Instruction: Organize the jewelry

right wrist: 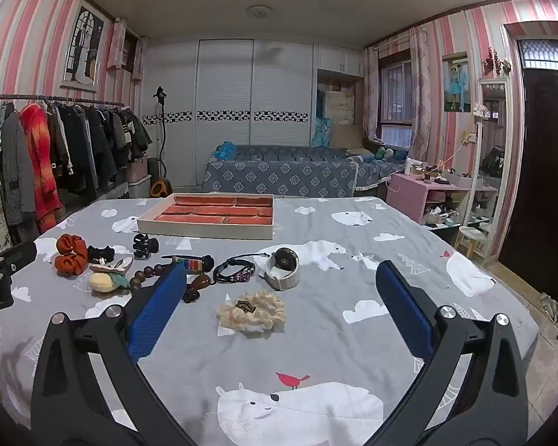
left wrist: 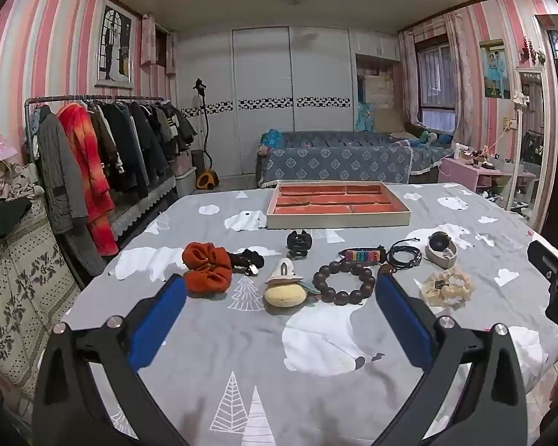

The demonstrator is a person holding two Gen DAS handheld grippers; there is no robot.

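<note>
Orange-lined and cream-walled, the shallow divided jewelry tray (left wrist: 338,219) sits empty at the far side of the grey bear-print bedspread (left wrist: 260,334), and the pieces to sort lie in a loose row in front of it, well apart from it. From left to right in the left wrist view are a rust-orange fabric scrunchie (left wrist: 206,267), a black hair tie (left wrist: 246,259), a black claw clip (left wrist: 298,242), a cream and yellow plush hair clip (left wrist: 283,290), a dark wooden bead bracelet (left wrist: 343,282), a rainbow-beaded band (left wrist: 362,254), a black cord bracelet (left wrist: 404,254), a round-faced watch on a pale strap (left wrist: 442,249) and a cream ruffled scrunchie (left wrist: 446,286). The left gripper (left wrist: 281,290) hovers above the cloth with its blue pads spread wide and nothing between them; the right gripper (right wrist: 281,286) is likewise wide apart and empty, with the cream scrunchie lying ahead between its fingers. No piece has reached the tray, so the sorting looks barely begun. A clean first pick would take that soft scrunchie across its middle, lifting clear before carrying it over the row. The tray's compartments are probably unequal in size, though the low angle makes that hard to judge.
</note>
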